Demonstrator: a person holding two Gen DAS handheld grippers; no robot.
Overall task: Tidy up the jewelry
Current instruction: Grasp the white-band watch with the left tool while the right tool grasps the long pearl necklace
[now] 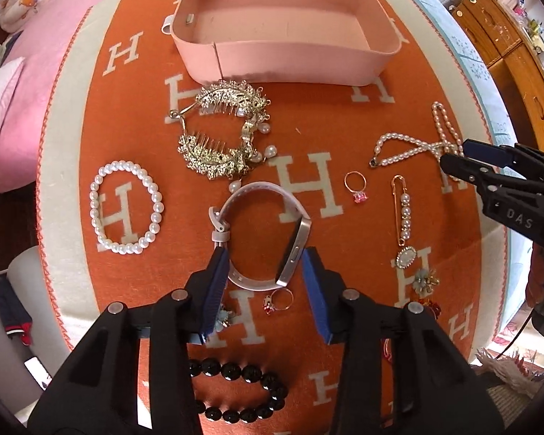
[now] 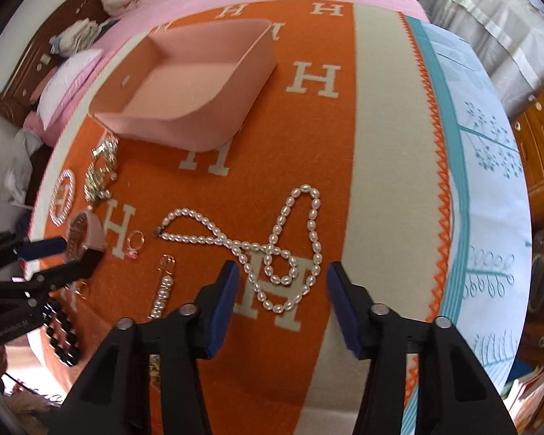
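while pink box (image 1: 290, 54) sits empty, task barely begun: all jewelry lies on orange blanket (image 1: 326, 116). left gripper (image 1: 264, 282) spread wide, straddling white watch (image 1: 261, 232), not clamped. right gripper (image 2: 283, 290) agape above pearl necklace (image 2: 272, 250). left view alone shows black bead bracelet (image 1: 239, 388) whole; right view shows necklace's full loop.

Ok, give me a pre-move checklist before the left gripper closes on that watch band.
1. Left gripper open: ok.
2. Watch band between its fingers: ok, one finger on each side of the near end.
3. Fingers down at band level: cannot tell.
4. Small ring out of the pinch: not ok, it lies between the fingers just short of the band.
5. Pink box ready to receive: ok, open and nothing inside.
6. Right gripper out of the way: ok, open over the pearl necklace.
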